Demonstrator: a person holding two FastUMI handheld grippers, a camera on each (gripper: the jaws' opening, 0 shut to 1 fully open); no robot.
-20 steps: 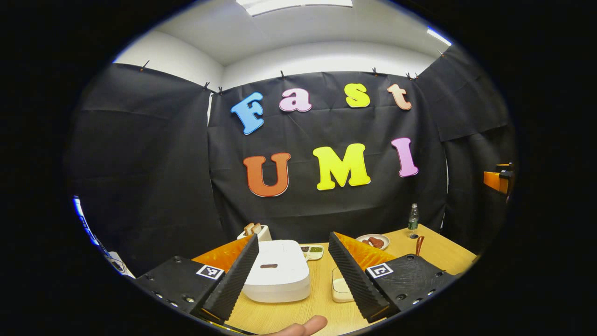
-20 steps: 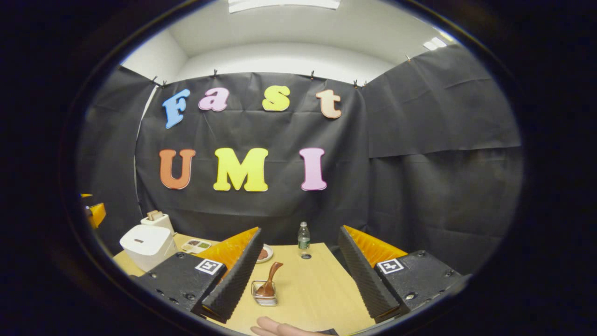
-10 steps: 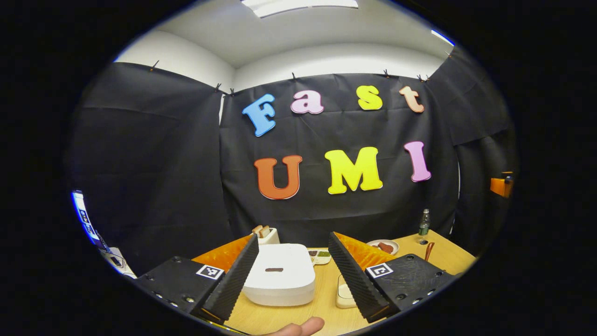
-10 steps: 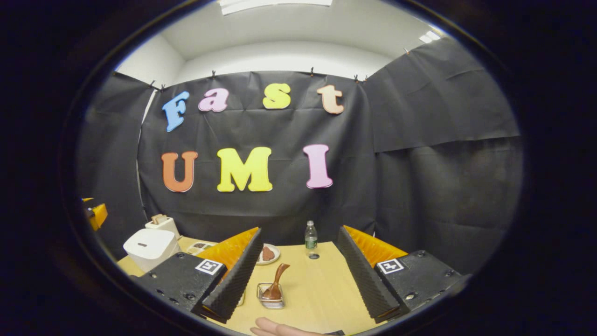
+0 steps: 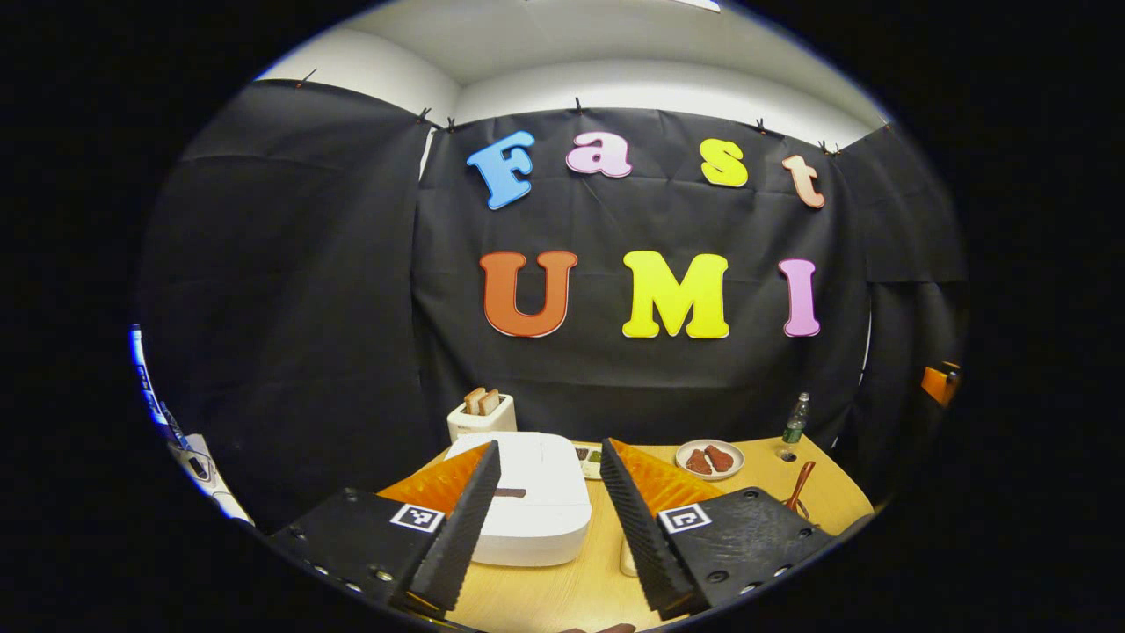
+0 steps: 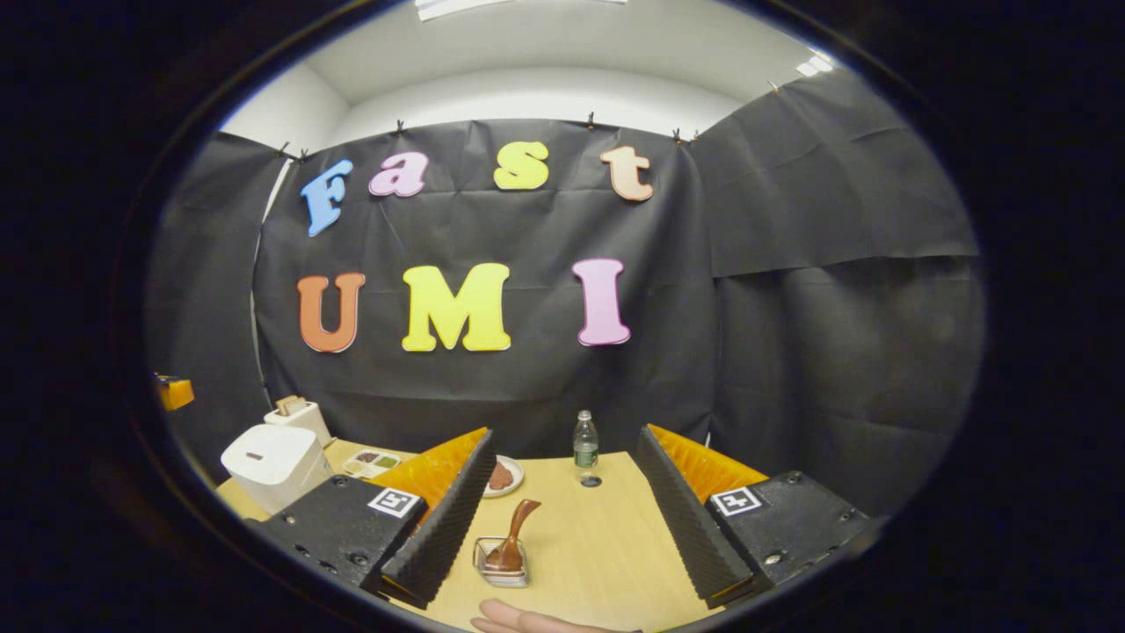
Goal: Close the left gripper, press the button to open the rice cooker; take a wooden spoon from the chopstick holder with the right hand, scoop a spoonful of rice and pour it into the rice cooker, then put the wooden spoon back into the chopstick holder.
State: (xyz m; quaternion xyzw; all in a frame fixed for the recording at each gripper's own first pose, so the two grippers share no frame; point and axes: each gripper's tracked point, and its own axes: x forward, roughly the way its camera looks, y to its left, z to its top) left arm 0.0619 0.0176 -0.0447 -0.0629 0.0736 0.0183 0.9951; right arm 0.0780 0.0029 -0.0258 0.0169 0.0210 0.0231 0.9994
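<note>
so my left fingers [image 5: 543, 514] have narrowed a bit but still gape empty as I drift in over the rice cooker [image 5: 527, 508], button unpressed, while my right fingers [image 6: 562, 505] wait wide open near the wooden spoon [image 6: 511, 538].

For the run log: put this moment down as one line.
phase: start | left gripper: open, facing closed rice cooker | right gripper: open, empty | wooden spoon: in chopstick holder
</note>
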